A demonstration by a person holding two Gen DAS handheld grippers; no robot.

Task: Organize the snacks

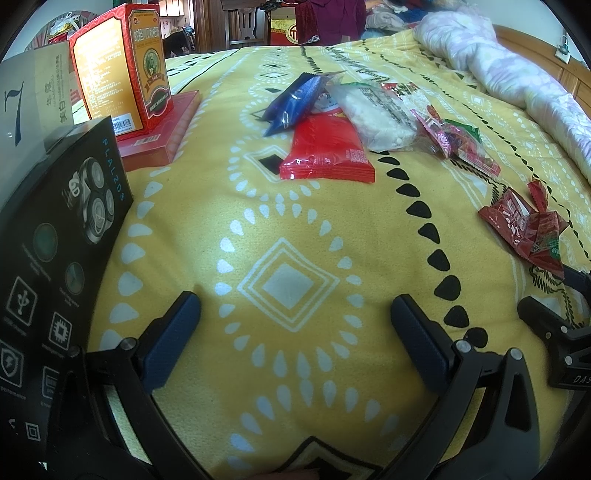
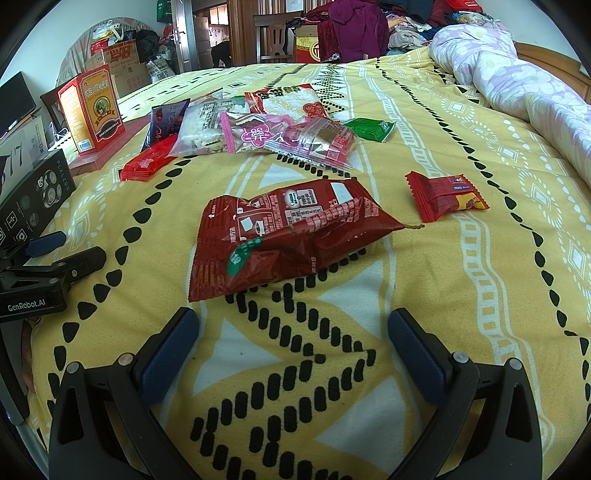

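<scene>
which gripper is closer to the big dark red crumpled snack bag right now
Right. The right gripper sits open just short of the dark red crumpled bag; the left gripper is off to its left side, farther away.

A yellow patterned blanket (image 2: 424, 122) covers the bed; a rumpled lilac floral quilt (image 2: 517, 74) lies along its right edge, against a wooden headboard (image 2: 546, 55). At the left edge a black shaver box (image 1: 55, 236) stands upright; beyond the bed sit a wooden chair (image 2: 275, 37), piled clothes (image 2: 358, 26) and cardboard cartons (image 2: 122, 62).
</scene>
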